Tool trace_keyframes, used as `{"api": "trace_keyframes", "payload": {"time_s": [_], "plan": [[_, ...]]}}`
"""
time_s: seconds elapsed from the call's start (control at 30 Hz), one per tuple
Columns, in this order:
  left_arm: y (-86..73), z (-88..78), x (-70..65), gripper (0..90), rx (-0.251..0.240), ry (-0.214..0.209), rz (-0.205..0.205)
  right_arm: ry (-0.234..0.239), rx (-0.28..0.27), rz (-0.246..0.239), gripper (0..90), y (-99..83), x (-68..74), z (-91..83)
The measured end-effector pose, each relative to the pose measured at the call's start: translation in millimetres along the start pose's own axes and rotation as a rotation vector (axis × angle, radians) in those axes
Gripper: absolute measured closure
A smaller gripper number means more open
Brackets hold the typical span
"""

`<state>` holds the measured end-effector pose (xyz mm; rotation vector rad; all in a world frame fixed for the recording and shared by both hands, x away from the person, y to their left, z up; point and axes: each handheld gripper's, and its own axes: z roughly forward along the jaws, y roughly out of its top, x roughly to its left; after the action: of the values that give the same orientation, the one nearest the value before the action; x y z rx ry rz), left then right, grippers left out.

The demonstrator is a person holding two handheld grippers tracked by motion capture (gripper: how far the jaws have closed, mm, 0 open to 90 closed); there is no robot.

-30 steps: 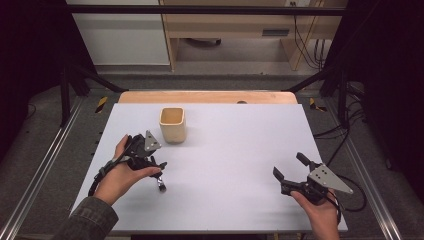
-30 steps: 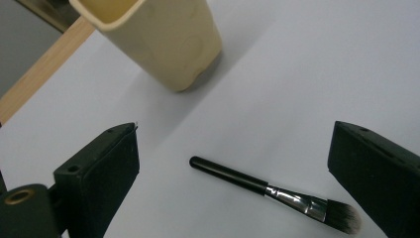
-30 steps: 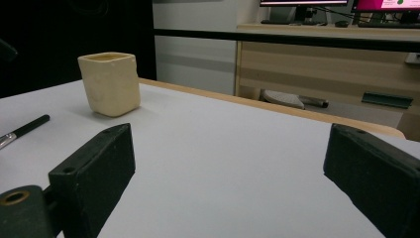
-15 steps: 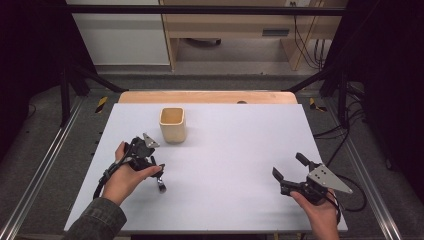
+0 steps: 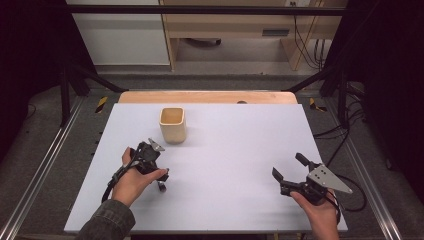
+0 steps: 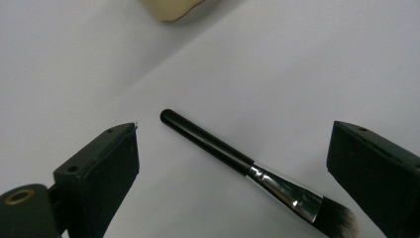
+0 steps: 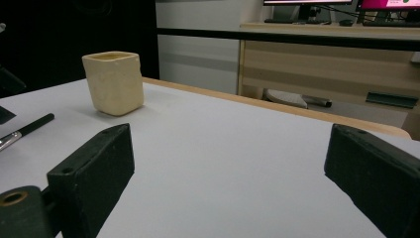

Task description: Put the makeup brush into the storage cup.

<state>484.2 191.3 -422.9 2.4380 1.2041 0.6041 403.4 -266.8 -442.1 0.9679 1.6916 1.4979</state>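
Left gripper view shows the left tongs wide open around a makeup brush, gripping nothing.

Black-handled brush with silver ferrule, cream cup, white table, black fingers.

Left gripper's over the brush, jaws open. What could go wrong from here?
1. The brush lies flat and slantwise on the table between the wide-open jaws of the left gripper; closing as it stands may roll it or skew it instead of pinching it.
2. The handle is thin and glossy, so it may slip.
3. The cup stands close beyond the left gripper; a hasty lift may knock it over.
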Motion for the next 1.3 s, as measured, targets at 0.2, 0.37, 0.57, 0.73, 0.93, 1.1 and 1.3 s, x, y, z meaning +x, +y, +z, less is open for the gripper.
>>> {"api": "trace_keyframes", "payload": {"time_s": [0.2, 0.37, 0.57, 0.73, 0.93, 1.1, 1.3], "plan": [[1.0, 7.5, -5.3, 5.8, 0.015, 0.008, -0.002, 0.001, 0.002, 0.000, 5.4, -0.1, 0.1, 0.0], [-0.1, 11.4, -6.3, 5.8, 0.036, 0.021, -0.025, 0.000, 0.002, 0.000, 5.4, 0.0, -0.1, -0.1], [-0.1, 12.5, -4.2, 5.8, 0.048, 0.018, -0.077, -0.001, 0.003, 0.007, 5.3, 0.3, 0.1, -0.7], [-0.1, 15.9, -1.9, 6.3, 0.058, 0.023, -0.114, 0.000, 0.001, 0.007, 5.3, 0.3, -0.4, -1.0], [-1.3, 19.0, -1.0, 6.9, 0.067, 0.021, -0.141, 0.000, 0.000, 0.007, 5.3, 0.3, -0.6, -0.9], [-4.2, 21.1, 0.3, 7.0, 0.073, 0.024, -0.165, 0.001, 0.001, 0.008, 5.4, 0.3, -0.4, -1.1], [-5.4, 22.5, 2.5, 8.0, 0.079, 0.021, -0.191, 0.004, 0.004, 0.007, 5.5, 0.3, -0.7, -1.0]]}}
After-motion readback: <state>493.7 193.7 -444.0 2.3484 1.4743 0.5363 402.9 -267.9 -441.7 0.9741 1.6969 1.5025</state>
